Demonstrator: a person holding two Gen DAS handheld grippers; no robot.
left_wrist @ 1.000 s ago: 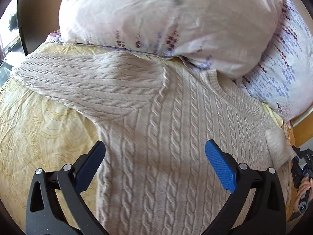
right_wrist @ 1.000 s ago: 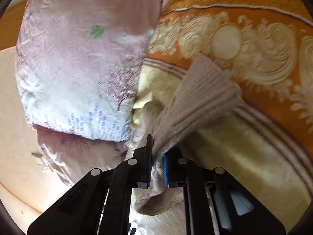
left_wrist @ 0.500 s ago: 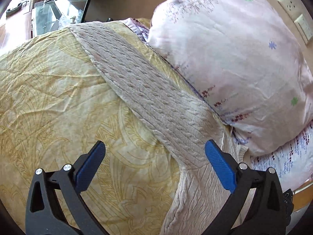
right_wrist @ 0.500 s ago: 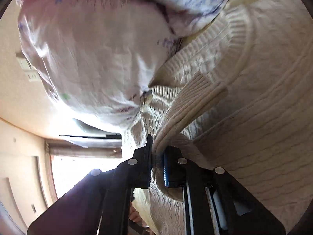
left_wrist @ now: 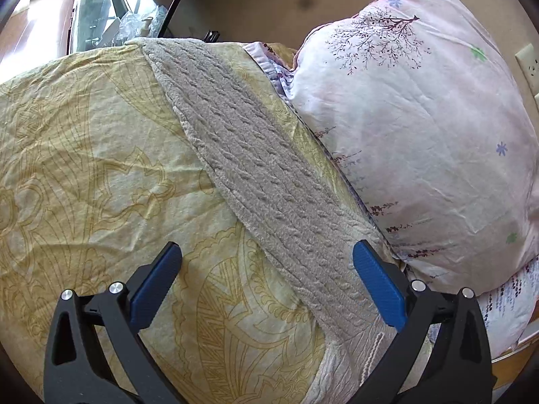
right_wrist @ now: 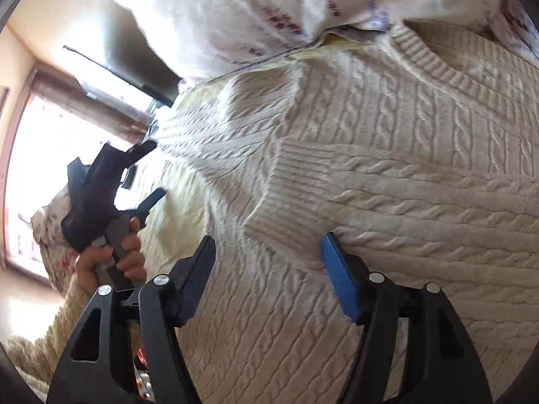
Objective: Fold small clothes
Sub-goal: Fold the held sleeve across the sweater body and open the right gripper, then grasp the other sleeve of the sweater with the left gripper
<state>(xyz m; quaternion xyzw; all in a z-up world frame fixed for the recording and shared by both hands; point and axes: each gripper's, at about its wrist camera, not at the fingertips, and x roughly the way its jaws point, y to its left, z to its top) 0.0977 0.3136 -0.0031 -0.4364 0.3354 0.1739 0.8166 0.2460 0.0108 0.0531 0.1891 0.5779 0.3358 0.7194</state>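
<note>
A cream cable-knit sweater lies flat on the yellow bedspread. One sleeve is folded across its chest, cuff just ahead of my right gripper, which is open and empty. The other sleeve stretches out over the bedspread toward the bed's far edge. My left gripper is open and empty above that sleeve near the shoulder; it also shows in the right wrist view, held in a hand.
A pink floral pillow lies along the sweater's collar side, over a second patterned pillow. A dark panel and a glass table stand beyond the bed's far edge. Wall sockets are at the right.
My right gripper has opened and let go of the sleeve cuff, which now lies folded across the chest. My left gripper has swung from the sweater's body toward the outstretched sleeve.
</note>
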